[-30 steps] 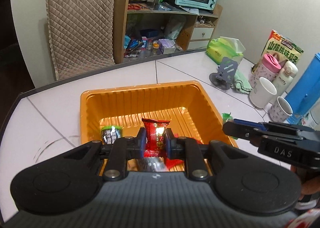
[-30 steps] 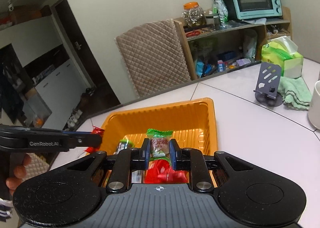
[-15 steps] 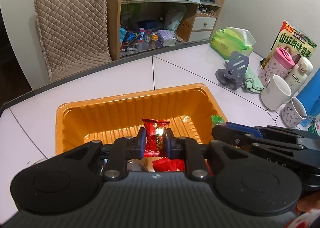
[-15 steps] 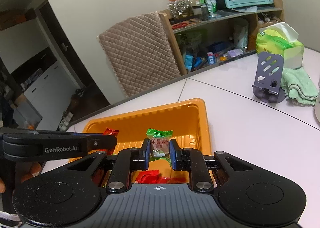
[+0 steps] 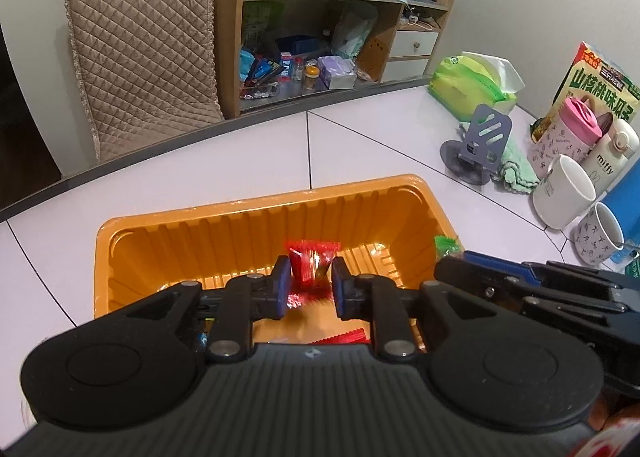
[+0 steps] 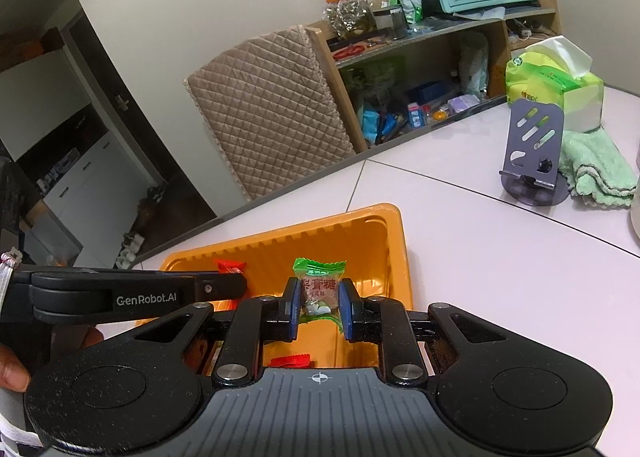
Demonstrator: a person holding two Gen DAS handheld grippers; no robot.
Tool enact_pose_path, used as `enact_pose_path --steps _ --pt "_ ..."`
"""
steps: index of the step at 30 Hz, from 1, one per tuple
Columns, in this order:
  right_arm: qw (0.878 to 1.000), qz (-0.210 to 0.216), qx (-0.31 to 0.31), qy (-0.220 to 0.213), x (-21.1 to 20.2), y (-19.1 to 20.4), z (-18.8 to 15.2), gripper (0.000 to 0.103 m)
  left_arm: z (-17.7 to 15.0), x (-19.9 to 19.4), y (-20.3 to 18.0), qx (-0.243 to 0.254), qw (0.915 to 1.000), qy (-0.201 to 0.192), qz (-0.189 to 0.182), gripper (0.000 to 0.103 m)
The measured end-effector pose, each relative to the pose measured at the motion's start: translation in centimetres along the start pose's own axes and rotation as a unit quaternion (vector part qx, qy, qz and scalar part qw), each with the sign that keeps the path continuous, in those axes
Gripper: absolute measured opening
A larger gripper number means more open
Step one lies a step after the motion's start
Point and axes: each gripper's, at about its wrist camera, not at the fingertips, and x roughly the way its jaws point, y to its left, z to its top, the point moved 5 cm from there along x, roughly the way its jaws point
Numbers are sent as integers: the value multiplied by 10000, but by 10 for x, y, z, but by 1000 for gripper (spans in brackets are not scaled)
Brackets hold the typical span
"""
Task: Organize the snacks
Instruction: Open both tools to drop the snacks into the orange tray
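An orange plastic tray lies on the white table right under both grippers. My left gripper is shut on a red-wrapped candy, held upright just above the tray floor. My right gripper is shut on a green-wrapped candy over the tray's right half. In the left wrist view the right gripper reaches in from the right with the green candy at its tip. In the right wrist view the left gripper comes from the left with the red candy. More red wrappers lie in the tray.
To the tray's right stand a grey phone stand, a green cloth, two mugs, bottles, a snack box and a green tissue pack. Beyond the table's far edge are a quilted chair back and a cluttered shelf with a toaster oven.
Both grippers have moved forward and lower over the tray, each with its candy. The tray's near part with the loose snacks has slipped under the gripper bodies.
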Motion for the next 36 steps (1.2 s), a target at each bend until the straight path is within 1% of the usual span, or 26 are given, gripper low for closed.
enact_pose_path --steps 4,9,20,25,28,30,32,34,36 --pt "10000 11 0 -12 -1 1 0 21 1 0 4 -5 10000 -5 92 26" --pt "10000 24 -1 6 -1 2 0 21 -2 -2 12 -46 9999 20 159 27" --pt "10000 43 -29 49 4 9 3 21 -9 -12 27 -132 9996 45 239 30" --pt "10000 49 -27 -43 4 14 6 21 -10 -18 28 -133 9996 19 239 33" --pt "9998 147 71 -141 3 16 10 22 -12 -21 28 -146 9996 25 237 36" --pt "9995 179 209 -177 1 15 12 29 -14 -23 28 -154 9997 41 189 42" --pt "9990 230 268 -268 -3 15 14 55 -16 -27 28 -105 9998 55 182 46" --pt "9986 211 216 -423 -11 17 15 59 -18 -32 27 -59 9998 25 178 49" --pt "9988 195 179 -417 -16 17 16 59 -21 -36 27 -83 9998 22 152 51"
